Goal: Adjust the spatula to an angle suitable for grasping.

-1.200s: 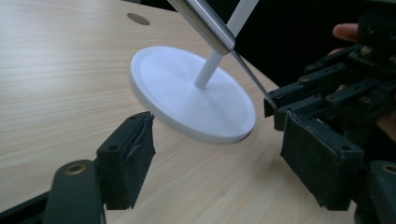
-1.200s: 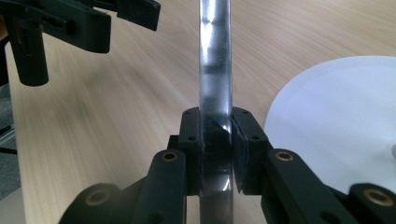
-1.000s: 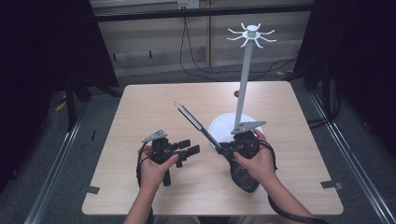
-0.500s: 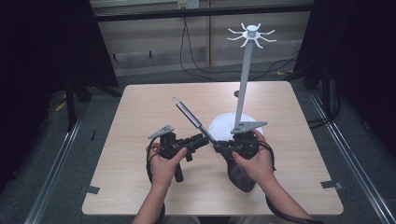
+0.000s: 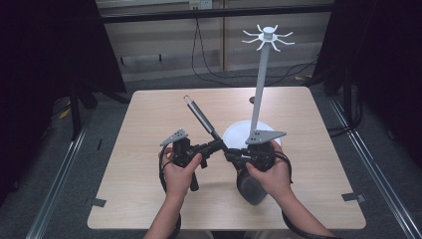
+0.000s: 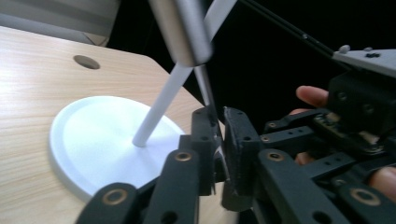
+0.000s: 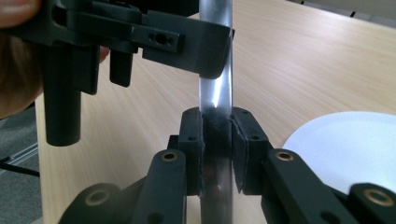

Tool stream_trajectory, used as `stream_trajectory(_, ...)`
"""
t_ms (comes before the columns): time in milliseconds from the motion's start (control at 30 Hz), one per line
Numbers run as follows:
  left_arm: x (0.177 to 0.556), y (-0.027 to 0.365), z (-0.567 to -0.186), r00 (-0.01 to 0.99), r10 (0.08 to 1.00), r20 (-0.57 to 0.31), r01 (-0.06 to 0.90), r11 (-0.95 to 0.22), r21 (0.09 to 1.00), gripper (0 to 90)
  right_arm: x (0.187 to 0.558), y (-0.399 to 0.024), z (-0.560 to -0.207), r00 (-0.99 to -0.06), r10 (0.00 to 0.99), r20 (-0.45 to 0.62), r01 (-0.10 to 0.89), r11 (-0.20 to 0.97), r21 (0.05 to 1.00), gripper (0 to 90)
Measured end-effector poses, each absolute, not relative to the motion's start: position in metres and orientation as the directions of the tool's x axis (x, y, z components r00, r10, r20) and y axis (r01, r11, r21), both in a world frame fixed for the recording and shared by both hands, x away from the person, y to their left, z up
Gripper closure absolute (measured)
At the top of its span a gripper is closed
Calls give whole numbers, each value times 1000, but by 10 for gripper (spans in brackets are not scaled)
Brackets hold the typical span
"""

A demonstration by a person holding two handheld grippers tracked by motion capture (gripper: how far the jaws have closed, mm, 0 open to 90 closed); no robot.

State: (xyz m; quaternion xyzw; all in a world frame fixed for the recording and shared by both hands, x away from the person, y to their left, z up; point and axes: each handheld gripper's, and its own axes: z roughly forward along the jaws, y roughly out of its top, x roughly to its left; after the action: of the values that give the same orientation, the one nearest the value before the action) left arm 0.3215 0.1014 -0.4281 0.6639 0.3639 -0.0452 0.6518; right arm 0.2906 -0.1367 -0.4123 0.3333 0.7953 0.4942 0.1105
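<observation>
A long utensil (image 5: 201, 118) with a silvery metal handle and a thin dark lower stem is held aloft above the middle of the tabletop (image 5: 149, 119), tilted so that its capped upper end leans toward the far left corner. What kind of utensil it is cannot be told from the visible part.

The right gripper (image 5: 234, 155) is clenched on the utensil: in the right gripper view its two black jaws press against both sides of the shiny shaft (image 7: 215, 93). The left gripper (image 5: 215, 146) meets the same utensil from the opposite side, just above the right one's hold. In the left gripper view (image 6: 219, 140) its jaws stand nearly together around the thin stem (image 6: 203, 86), but whether they actually clamp it cannot be told.

Each gripper is held in one of the person's hands, the left hand (image 5: 178, 172) and the right hand (image 5: 271, 172), over the near half of the tabletop.

Just behind the grippers, right of centre, stands a white rack: a round flat base (image 5: 238, 134) resting on the wood, an upright pole (image 5: 259, 89), and a crown of radiating hooks (image 5: 268, 36) at the top.

A small round hole (image 6: 86, 62) pierces the tabletop beyond the base, toward the far edge.
</observation>
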Motion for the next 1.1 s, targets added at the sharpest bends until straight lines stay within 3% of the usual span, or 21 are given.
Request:
stream_trajectory(100, 319, 99, -421, 756, 396, -521, 531, 94, 842, 882, 290, -136, -413, -760, 630, 161, 416, 281, 865, 770)
stream_trajectory(133, 317, 96, -414, 780, 417, -467, 493, 51, 868, 881, 290, -135, -413, -761, 627, 169, 418, 274, 866, 770)
stream_trajectory(333, 318, 98, -405, 788, 398, -470, 497, 39, 867, 887, 287, -136, -407, -768, 612, 189, 410, 243, 879, 771)
stream_trajectory(1100, 321, 79, -374, 892, 306, -333, 385, -125, 915, 887, 285, -159, -394, -796, 551, 251, 423, 210, 881, 782)
